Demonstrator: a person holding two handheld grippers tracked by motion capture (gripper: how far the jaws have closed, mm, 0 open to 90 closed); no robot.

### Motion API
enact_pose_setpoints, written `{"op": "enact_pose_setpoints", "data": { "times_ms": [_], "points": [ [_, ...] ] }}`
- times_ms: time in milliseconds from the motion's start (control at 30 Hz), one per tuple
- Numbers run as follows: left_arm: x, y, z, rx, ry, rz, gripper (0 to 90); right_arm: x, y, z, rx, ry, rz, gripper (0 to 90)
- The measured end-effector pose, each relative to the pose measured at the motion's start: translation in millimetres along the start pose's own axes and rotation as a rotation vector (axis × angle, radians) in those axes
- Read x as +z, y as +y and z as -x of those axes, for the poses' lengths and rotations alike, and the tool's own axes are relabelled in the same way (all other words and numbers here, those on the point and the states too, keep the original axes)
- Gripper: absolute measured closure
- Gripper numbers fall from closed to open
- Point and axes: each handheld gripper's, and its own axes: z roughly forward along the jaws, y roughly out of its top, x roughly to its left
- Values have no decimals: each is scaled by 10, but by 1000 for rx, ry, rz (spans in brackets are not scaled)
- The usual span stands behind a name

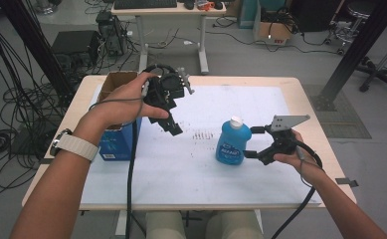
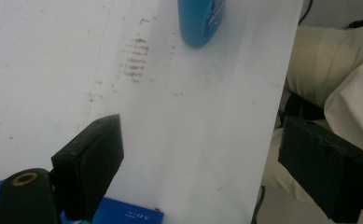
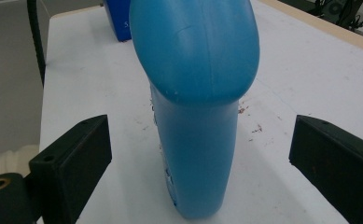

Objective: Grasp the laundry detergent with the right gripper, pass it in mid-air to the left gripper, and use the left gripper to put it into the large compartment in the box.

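The blue bottle (image 1: 233,143) stands upright on the white worktop (image 1: 191,164), to the right of the box (image 1: 120,142). The right claw (image 1: 252,142) is open around the bottle, one jaw on each side of it and both apart from it. The left claw (image 1: 173,119) is also open and empty, raised above the worktop just right of the box, well apart from the bottle.

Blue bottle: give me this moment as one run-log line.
blue bottle: upright on table | right gripper: open, fingers either side, no contact | left gripper: open, empty
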Motion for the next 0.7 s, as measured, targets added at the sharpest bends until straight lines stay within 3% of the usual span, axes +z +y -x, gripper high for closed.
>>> {"op": "enact_pose_setpoints", "data": {
  "times_ms": [700],
  "points": [
    [-12, -2, -3, 0, 3, 0, 143, -4, 0, -4, 1, 5, 1, 63]
  ]
}}
